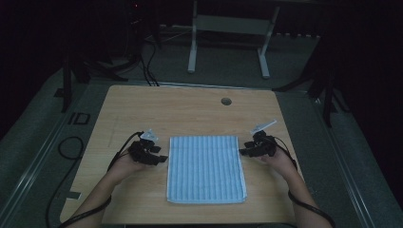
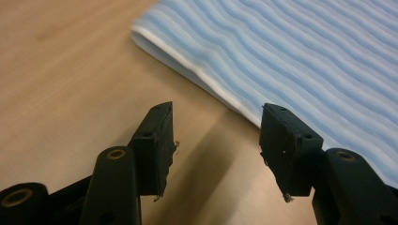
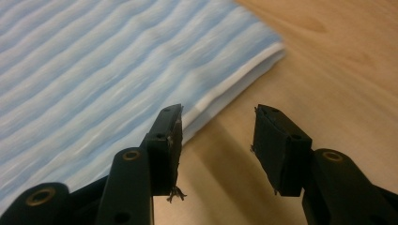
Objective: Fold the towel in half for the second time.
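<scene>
Flanking the folded blue-striped cloth [image 1: 206,168] on the table [image 1: 190,109], both tongs, left [image 1: 161,158] and right [image 1: 243,152], stood half-open and empty; the cloth looked soft, limp, best pinched at its side edges.

The folded cloth [image 1: 206,168], at the centre of the high view, looks like a soft woven textile, matt, with fine light-blue and white ribbed stripes and a plain white hem along its edge. The surface [image 1: 190,114] under it is pale wood-grain laminate, smooth with a faint sheen. In the left gripper view the fingers [image 2: 155,145] at the bottom of the frame are matt black plastic with brass-coloured metal insets, and their pad edges are rough and frayed. The fingers [image 3: 162,150] in the right gripper view look alike.
</scene>
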A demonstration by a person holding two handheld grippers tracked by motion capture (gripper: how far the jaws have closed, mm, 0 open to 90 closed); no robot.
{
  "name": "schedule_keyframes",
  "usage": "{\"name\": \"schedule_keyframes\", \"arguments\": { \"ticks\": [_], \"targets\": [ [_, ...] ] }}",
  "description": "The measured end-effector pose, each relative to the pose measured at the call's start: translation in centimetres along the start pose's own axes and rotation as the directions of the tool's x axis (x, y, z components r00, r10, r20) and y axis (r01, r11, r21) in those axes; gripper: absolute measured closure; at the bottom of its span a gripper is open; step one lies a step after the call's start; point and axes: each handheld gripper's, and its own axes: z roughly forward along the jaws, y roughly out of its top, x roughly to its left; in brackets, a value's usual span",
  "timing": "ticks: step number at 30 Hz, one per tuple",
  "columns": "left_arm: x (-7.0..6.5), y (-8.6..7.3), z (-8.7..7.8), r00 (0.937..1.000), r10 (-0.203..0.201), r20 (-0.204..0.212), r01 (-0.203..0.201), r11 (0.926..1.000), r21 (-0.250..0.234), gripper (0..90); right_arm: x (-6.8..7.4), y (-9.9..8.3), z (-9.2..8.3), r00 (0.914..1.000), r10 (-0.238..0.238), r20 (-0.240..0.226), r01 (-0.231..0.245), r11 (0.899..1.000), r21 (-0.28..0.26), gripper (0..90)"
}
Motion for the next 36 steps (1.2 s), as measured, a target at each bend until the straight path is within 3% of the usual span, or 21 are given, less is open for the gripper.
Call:
{"name": "schedule_keyframes", "arguments": {
  "ticks": [6, 8, 13, 18, 22, 27, 31, 32, 36],
  "targets": [
    [2.0, 2.1, 0.8, 0.9992, -0.036, -0.014, 0.036, 0.9993, -0.008, 44.9, -1.5, 2.8, 0.3, 0.9994, 0.032, 0.009, -0.032, 0.999, 0.005, 48.2],
    [2.6, 2.8, 1.2, 0.9982, -0.06, -0.002, 0.06, 0.9981, -0.011, 44.2, -1.8, 3.5, 0.4, 0.9993, 0.035, 0.009, -0.035, 0.999, 0.002, 47.2],
    [3.7, 4.4, 2.1, 0.997, -0.078, 0.004, 0.078, 0.997, 0.007, 43.1, -2.5, 5.0, 1.1, 0.9982, 0.058, 0.016, -0.058, 0.998, 0.002, 46.2],
    [4.5, 5.3, 2.6, 0.996, -0.089, 0.001, 0.089, 0.996, -0.002, 41.2, -3.0, 5.4, 1.7, 0.9968, 0.078, 0.021, -0.078, 0.997, 0.007, 45.7],
    [5.0, 6.0, 3.1, 0.9937, -0.112, 0.008, 0.112, 0.9931, -0.035, 41.2, -3.4, 5.4, 2.5, 0.9949, 0.097, 0.029, -0.098, 0.995, 0.021, 45.7],
    [5.0, 6.2, 4.1, 0.9931, -0.116, 0.016, 0.116, 0.9932, -0.009, 42.4, -3.6, 5.7, 3.2, 0.9936, 0.112, 0.02, -0.112, 0.992, 0.05, 45.9],
    [4.9, 6.0, 4.7, 0.9931, -0.109, 0.043, 0.108, 0.9938, 0.027, 44.1, -3.3, 5.8, 3.6, 0.9958, 0.091, 0.01, -0.092, 0.992, 0.086, 50.0],
    [4.9, 6.0, 4.8, 0.9926, -0.106, 0.058, 0.105, 0.9941, 0.025, 45.5, -3.0, 5.8, 3.9, 0.9975, 0.07, 0.008, -0.071, 0.991, 0.111, 55.3],
    [4.6, 6.0, 5.0, 0.9957, -0.078, 0.051, 0.075, 0.9955, 0.058, 55.9, -2.6, 5.8, 4.3, 0.9991, 0.041, -0.002, -0.041, 0.989, 0.142, 67.0]
  ]
}}
